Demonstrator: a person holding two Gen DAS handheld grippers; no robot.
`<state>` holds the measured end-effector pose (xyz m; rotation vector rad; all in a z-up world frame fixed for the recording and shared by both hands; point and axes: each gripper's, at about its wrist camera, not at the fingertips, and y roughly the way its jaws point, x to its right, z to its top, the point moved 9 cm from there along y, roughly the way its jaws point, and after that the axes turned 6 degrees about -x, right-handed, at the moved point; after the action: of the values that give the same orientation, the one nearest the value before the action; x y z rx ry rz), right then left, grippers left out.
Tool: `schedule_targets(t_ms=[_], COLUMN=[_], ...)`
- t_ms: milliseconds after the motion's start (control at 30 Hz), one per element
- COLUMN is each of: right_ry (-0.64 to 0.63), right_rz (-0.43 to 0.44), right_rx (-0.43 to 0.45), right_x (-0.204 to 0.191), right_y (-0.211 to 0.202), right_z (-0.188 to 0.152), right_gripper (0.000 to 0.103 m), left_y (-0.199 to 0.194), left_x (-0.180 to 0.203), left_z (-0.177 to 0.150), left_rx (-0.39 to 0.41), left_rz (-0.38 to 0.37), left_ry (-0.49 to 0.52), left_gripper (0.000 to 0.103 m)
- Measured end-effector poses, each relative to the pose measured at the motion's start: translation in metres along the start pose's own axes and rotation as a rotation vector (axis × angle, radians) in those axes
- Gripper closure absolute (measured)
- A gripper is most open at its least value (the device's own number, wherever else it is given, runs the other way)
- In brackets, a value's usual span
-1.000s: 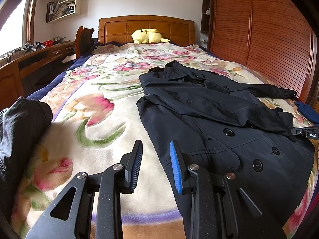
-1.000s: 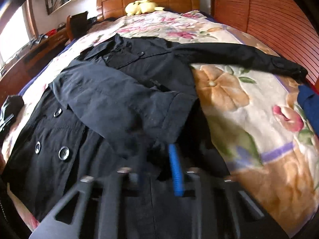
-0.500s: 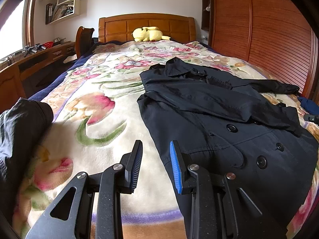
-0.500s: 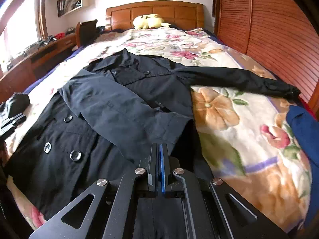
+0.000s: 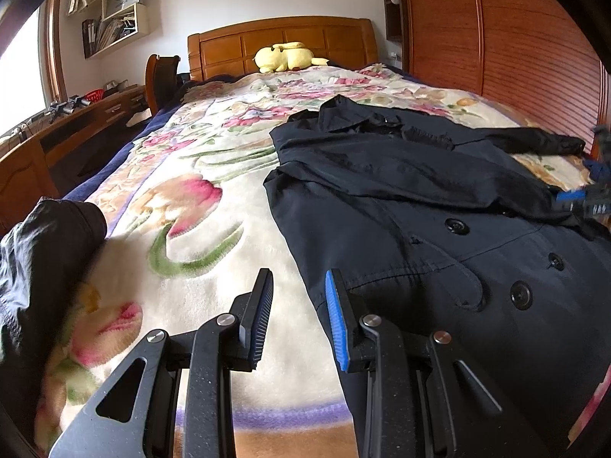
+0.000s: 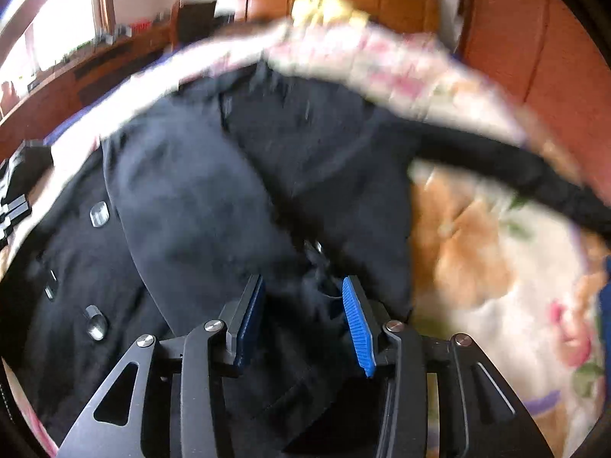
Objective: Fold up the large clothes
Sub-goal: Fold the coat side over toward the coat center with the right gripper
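A black double-breasted coat [image 5: 439,206] lies on the floral bedspread [image 5: 198,236], one sleeve folded across its front, the other sleeve [image 6: 508,168] stretched out toward the wardrobe. My left gripper [image 5: 298,316] is open and empty over the bedspread by the coat's left hem edge. My right gripper [image 6: 301,316] is open, low over the folded sleeve's cuff [image 6: 317,271]; that view is blurred by motion. The right gripper also shows at the left wrist view's right edge [image 5: 584,202].
A dark bundle of clothing [image 5: 42,259] lies at the bed's left edge. A yellow plush toy [image 5: 286,57] sits by the wooden headboard [image 5: 282,38]. A slatted wooden wardrobe [image 5: 515,49] runs along the right. A desk [image 5: 76,122] stands left. A blue cloth [image 6: 605,305] lies right.
My right gripper has opened from shut and dropped closer to the folded sleeve's cuff, moving fast. The left gripper has stayed open and hardly moved.
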<state>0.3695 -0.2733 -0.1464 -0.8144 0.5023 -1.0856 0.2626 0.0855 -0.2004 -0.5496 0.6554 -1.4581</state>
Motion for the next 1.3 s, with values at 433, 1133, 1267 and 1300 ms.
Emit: schedule_targets(t_ms=[433,1133,1267,1300], right_ry=[0.013,0.022,0.031,0.03], right_rz=[0.034,0.065,0.091,0.09], right_rx=[0.066,0.069,0.069,0.069], right_x=[0.0,0.001,0.002,0.002], right_y=[0.01,0.009,0.011,0.011], right_z=[-0.015,-0.015,-0.014,-0.014], right_gripper=[0.057,0.054,0.053,0.052], left_y=[-0.006,0.082,0.101,0.105], left_x=[0.006,0.139,0.14,0.139], left_z=[0.033,0.1,0.083,0.079], left_rx=[-0.029,-0.103,-0.15,-0.159], left_rz=[0.022,-0.249,-0.242,-0.253], left_ry=[0.012,0.09,0.098,0.091], left_gripper=[0.074,0.074,0.074,0.074])
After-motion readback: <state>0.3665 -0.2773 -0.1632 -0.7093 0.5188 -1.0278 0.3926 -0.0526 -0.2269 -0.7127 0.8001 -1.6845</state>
